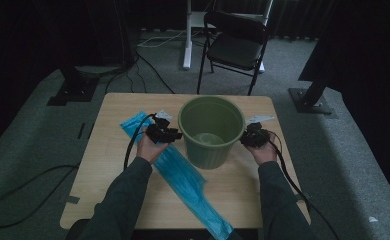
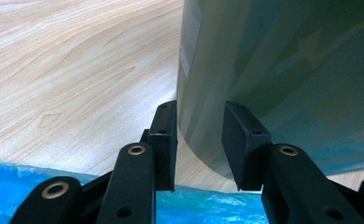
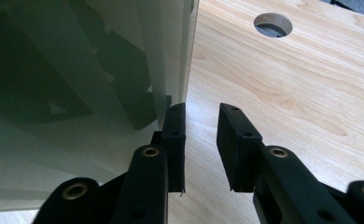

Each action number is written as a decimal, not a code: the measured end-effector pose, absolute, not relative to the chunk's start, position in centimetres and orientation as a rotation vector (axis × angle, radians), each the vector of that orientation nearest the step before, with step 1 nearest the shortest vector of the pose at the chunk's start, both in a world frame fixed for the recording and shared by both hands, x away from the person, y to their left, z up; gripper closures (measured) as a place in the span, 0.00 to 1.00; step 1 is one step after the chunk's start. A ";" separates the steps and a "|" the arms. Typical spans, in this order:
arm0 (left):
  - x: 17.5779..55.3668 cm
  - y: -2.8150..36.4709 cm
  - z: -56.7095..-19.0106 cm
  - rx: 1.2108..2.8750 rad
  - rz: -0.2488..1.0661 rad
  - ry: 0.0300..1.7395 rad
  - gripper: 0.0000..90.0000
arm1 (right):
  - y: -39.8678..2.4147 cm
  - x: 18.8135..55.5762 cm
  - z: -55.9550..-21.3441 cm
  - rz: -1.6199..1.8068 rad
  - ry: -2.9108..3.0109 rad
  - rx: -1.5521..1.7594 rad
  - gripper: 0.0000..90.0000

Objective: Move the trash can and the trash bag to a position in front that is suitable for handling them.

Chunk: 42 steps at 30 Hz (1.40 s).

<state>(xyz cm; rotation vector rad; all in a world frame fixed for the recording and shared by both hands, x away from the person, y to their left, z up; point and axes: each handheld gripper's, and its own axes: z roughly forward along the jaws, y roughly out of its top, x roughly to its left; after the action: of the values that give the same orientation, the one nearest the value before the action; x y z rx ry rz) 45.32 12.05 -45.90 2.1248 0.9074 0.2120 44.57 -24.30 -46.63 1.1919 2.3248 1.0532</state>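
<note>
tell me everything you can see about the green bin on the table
The green bin is a round, glossy, plastic-looking bucket, wider at its rim than at its base, with faint vertical ribs. It stands upright and open-topped near the middle of the wooden table, looking empty inside. A blue bag lies flat beside it. The left gripper and right gripper flank its sides, fingers parted, close against its wall; whether they touch it is unclear.
</note>
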 end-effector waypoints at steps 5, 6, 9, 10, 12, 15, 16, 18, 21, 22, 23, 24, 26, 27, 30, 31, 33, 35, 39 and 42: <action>44.2 12.1 -45.8 2.153 0.217 0.859 0.75 | -24.4 43.7 -46.6 1.063 2.350 1.165 0.85; 44.0 12.2 -45.8 2.157 0.218 0.854 0.75 | -24.4 43.5 -46.6 1.063 2.358 1.159 0.85; 43.3 12.4 -45.7 2.167 0.218 0.837 0.75 | -24.5 42.9 -46.6 1.075 2.378 1.145 0.85; 43.1 12.4 -45.7 2.168 0.216 0.837 0.75 | -24.5 42.6 -46.6 1.078 2.382 1.140 0.85; 42.6 12.7 -45.8 2.167 0.218 0.831 0.75 | -24.5 42.2 -46.6 1.090 2.397 1.129 0.86; 41.9 13.1 -45.7 2.177 0.218 0.820 0.75 | -24.3 41.5 -46.6 1.100 2.415 1.107 0.86; 41.7 13.2 -45.7 2.177 0.214 0.818 0.75 | -24.2 41.3 -46.6 1.101 2.421 1.095 0.86; 41.3 13.5 -45.7 2.177 0.215 0.821 0.74 | -24.0 40.8 -46.6 1.101 2.435 1.081 0.86; 40.8 14.0 -45.7 2.174 0.214 0.822 0.74 | -23.6 40.2 -46.6 1.109 2.450 1.059 0.86; 40.6 14.2 -45.7 2.175 0.214 0.821 0.74 | -23.5 40.0 -46.6 1.111 2.455 1.054 0.86; 40.4 14.4 -45.7 2.172 0.211 0.823 0.74 | -23.3 39.8 -46.7 1.116 2.461 1.048 0.86; 40.1 14.7 -45.8 2.169 0.207 0.824 0.74 | -23.2 39.6 -46.7 1.119 2.467 1.038 0.86; 39.7 15.0 -45.8 2.163 0.201 0.827 0.74 | -22.9 39.2 -46.7 1.120 2.478 1.024 0.86; 39.4 15.2 -45.8 2.163 0.201 0.826 0.74 | -22.8 39.0 -46.6 1.118 2.485 1.012 0.86; 38.7 15.8 -46.0 2.153 0.191 0.825 0.74 | -22.3 38.4 -46.5 1.107 2.506 0.976 0.86; 38.4 16.0 -46.0 2.147 0.189 0.828 0.74 | -22.1 38.2 -46.5 1.103 2.513 0.967 0.86; 37.9 16.3 -46.0 2.143 0.182 0.830 0.74 | -21.8 37.9 -46.4 1.095 2.526 0.947 0.86; 37.4 16.6 -46.1 2.140 0.177 0.826 0.74 | -21.6 37.5 -46.4 1.091 2.536 0.931 0.86; 36.7 16.9 -46.1 2.139 0.169 0.823 0.73 | -21.4 37.1 -46.4 1.097 2.549 0.922 0.86; 36.4 17.1 -46.2 2.142 0.176 0.816 0.72 | -21.3 36.8 -46.4 1.097 2.551 0.916 0.84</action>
<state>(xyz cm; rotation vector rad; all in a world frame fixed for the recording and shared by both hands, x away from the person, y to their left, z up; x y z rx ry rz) 36.42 17.09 -46.15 2.1417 0.8156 0.1761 36.84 -21.30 -46.38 0.9157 2.5514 1.0975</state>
